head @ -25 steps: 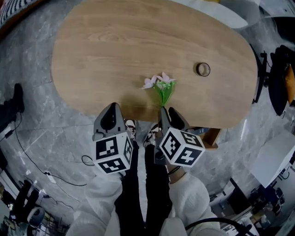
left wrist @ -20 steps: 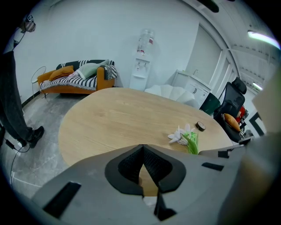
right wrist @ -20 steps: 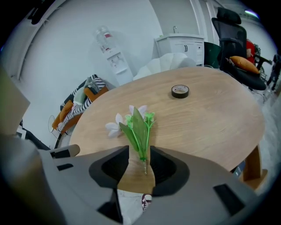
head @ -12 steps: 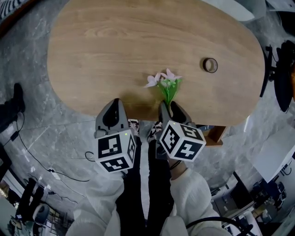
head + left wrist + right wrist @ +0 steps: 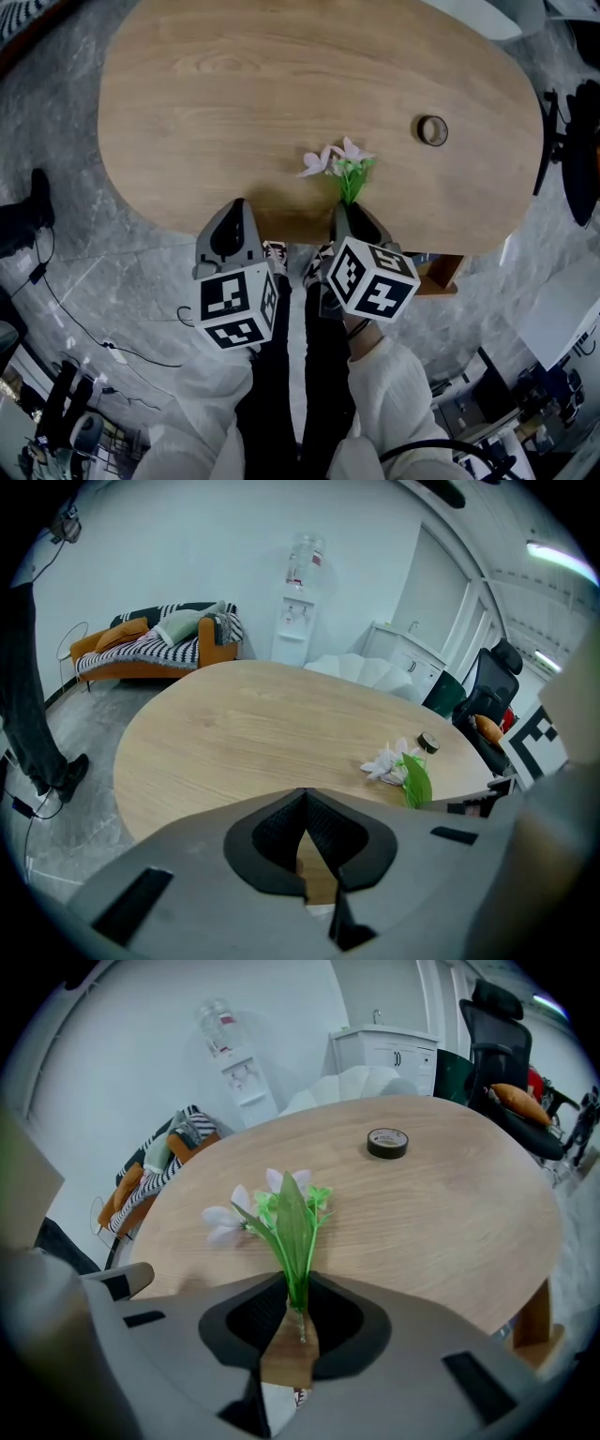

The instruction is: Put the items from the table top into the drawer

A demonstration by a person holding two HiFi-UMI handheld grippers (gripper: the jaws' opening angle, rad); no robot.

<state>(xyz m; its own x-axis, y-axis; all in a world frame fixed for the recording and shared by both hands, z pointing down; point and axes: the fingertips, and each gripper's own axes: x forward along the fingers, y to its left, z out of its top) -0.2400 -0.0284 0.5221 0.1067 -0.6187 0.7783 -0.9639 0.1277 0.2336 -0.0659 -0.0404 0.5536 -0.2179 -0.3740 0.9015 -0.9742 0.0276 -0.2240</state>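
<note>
Wooden table point(image 5: 234, 84) not yet cleared: flower stem point(image 5: 350, 191) being closed on by right gripper point(image 5: 348, 210), tape roll point(image 5: 432, 130) untouched, left gripper point(image 5: 234, 206) pinched together, empty

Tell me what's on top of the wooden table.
On the table, a flower sprig lies near the front edge, its stem between the closing jaws of the right gripper. A tape roll sits further right. The gripper bodies cover part of the near edge.

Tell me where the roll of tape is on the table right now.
In the head view the roll of tape lies flat on the wooden table, toward its right end, beyond and right of the artificial flower.
</note>
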